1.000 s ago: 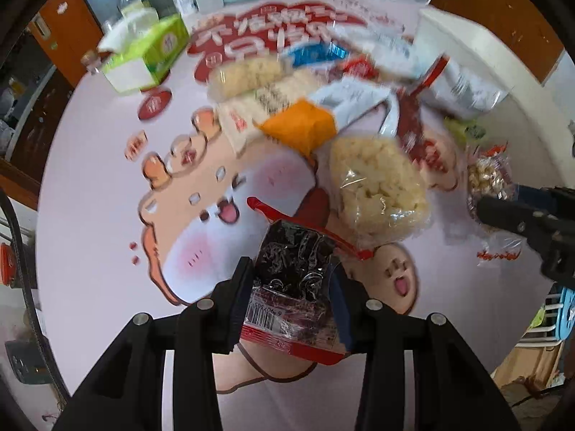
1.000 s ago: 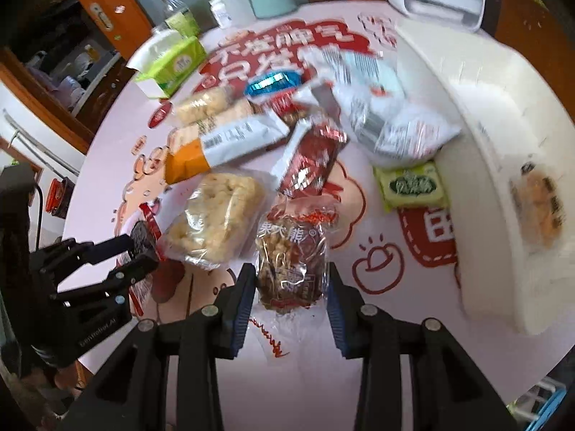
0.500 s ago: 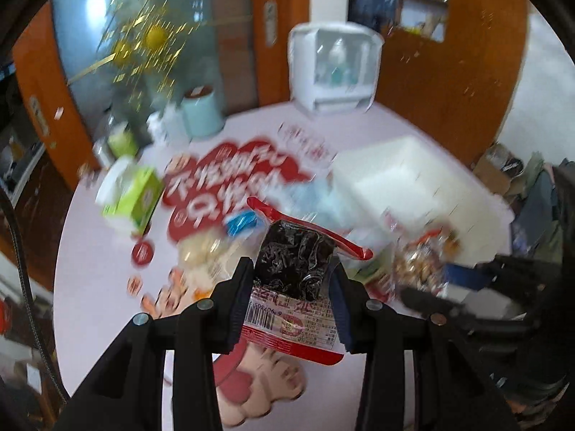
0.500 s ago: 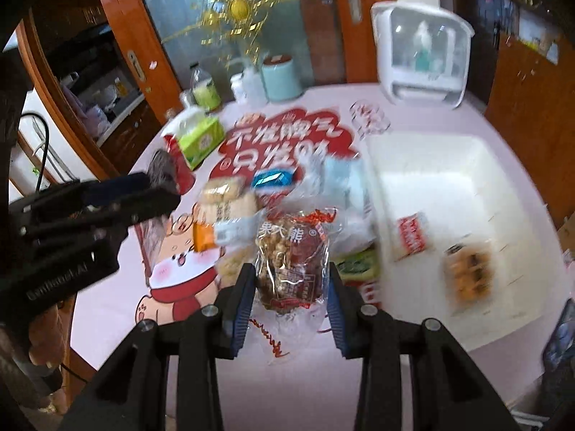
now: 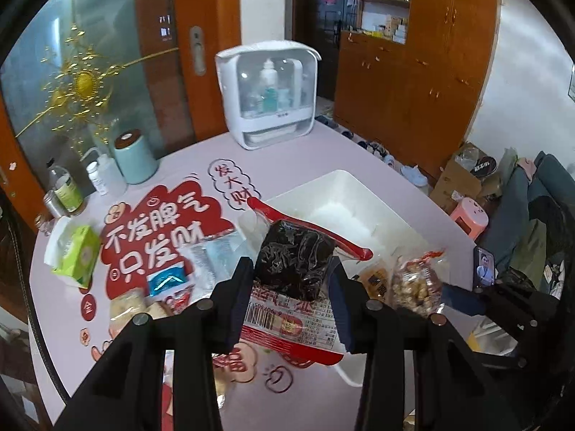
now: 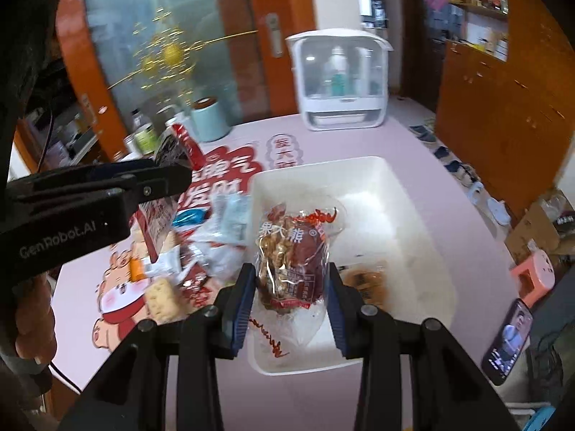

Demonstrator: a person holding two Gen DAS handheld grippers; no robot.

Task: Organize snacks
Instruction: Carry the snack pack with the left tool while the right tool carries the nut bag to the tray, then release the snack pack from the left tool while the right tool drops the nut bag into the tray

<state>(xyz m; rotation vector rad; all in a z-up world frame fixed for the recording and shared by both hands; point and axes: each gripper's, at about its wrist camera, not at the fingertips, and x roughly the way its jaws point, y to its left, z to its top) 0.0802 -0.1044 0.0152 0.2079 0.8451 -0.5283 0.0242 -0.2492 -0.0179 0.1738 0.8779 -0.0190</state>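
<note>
While a second ago both packets sat low over the pink printed tablecloth (image 5: 57, 323), we now have them lifted clear and carried toward the white rectangular plastic bin (image 6: 424, 251), which has come from the far right edge of our views to lie just ahead of both sets of jaws. Our left gripper (image 5: 289, 305) pinches the red-edged packet of dark crinkled snack (image 5: 293, 269) between its blue-padded fingers (image 5: 237, 305), jaws pressed against its two sides, and the packet stands upright with its barcode panel hanging below the grip. Our right gripper (image 6: 291, 296) clamps the clear bag of brown nuts with red lettering (image 6: 291, 255) the same way, its loose transparent tail drooping beneath the jaws. Seen from the right wrist, that bag hangs directly above the near end of the bin, whose floor beyond the jaws holds at least one brown-labelled packet (image 6: 364, 280) just right of our right jaw. The left packet appears to be over the bin's near left corner, though we cannot tell whether it has fully crossed the rim. Left of both jaws, the heap of unsorted snack packets (image 6: 201, 251) lies on the cloth. We judge that the carry is nearly done: the right bag looks ready to drop, the left needs a little more travel rightward, and several more trips remain
</note>
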